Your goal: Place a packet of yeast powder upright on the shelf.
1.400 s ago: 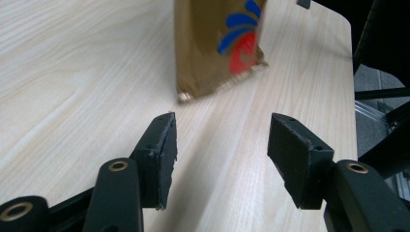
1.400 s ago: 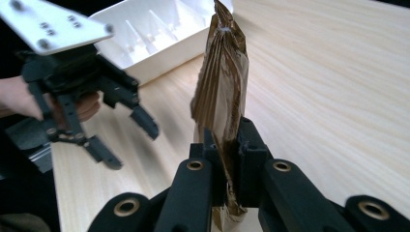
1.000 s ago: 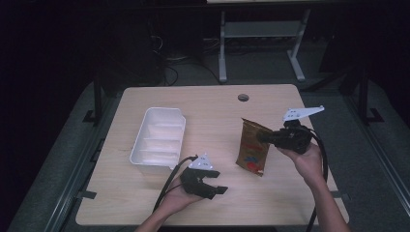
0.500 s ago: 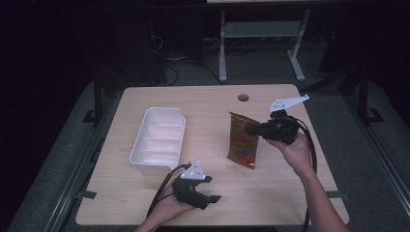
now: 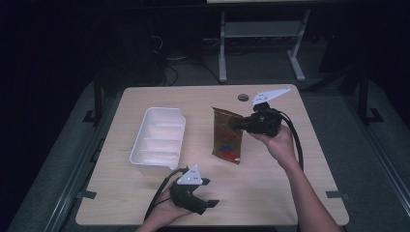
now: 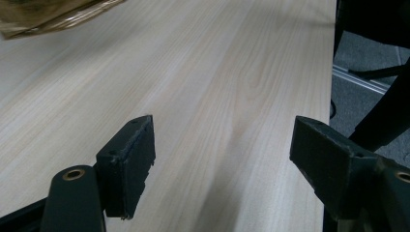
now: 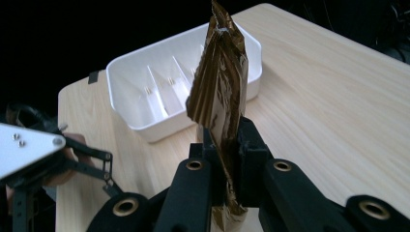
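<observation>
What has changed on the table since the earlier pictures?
The right gripper, shut on the brown bag, carried it toward the table's far side. The left gripper drew back to the near edge, its jaws just opening, empty. The white tray stayed put.

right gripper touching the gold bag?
Touching. Right gripper view: the right gripper has its jaws clamped on the gold bag.

Both handheld grippers are black: the left gripper [image 5: 207, 192] and the right gripper [image 5: 235, 124] each carry a pale grey three-cornered plate on top, fastened with small screws, and a black cable trailing back past the wrist. Their jaws are blocky black pads on arms with brass-coloured pivot bushings. The person's forearms are bare, with no sleeve in sight.
</observation>
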A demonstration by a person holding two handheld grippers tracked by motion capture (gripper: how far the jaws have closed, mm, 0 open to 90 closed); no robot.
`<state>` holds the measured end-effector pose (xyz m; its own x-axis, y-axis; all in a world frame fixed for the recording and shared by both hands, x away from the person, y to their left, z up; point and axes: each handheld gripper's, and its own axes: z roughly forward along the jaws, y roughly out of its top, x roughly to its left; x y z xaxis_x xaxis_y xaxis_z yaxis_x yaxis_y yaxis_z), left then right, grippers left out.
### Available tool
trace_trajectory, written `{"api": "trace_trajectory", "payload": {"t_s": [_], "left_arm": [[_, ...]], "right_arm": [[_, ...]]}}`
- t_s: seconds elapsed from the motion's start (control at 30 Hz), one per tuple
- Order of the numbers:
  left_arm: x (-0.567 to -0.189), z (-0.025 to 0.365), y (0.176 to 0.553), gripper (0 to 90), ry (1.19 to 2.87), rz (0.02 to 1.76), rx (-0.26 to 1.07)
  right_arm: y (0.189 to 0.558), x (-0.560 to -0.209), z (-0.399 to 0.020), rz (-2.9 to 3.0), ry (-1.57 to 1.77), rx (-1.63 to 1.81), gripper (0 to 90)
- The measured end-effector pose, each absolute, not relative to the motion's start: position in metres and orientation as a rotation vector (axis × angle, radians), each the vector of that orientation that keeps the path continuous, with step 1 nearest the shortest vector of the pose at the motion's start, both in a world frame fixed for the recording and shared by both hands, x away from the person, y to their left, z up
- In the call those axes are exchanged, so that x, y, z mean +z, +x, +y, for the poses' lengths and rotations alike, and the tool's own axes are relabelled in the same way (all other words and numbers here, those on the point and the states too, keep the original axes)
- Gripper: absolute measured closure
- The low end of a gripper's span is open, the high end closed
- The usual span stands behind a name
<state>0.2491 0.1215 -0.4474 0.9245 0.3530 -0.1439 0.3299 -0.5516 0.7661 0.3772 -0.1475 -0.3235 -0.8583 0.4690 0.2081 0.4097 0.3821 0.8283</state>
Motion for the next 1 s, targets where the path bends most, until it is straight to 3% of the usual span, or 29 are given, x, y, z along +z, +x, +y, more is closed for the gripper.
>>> {"api": "trace_trajectory", "payload": {"t_s": [1.0], "left_arm": [[-0.446,0.125,0.24,24.0,2.214,0.438,0.077]], "right_arm": [[0.39,-0.301,-0.086,2.604,0.694,1.598,85.0]]}}
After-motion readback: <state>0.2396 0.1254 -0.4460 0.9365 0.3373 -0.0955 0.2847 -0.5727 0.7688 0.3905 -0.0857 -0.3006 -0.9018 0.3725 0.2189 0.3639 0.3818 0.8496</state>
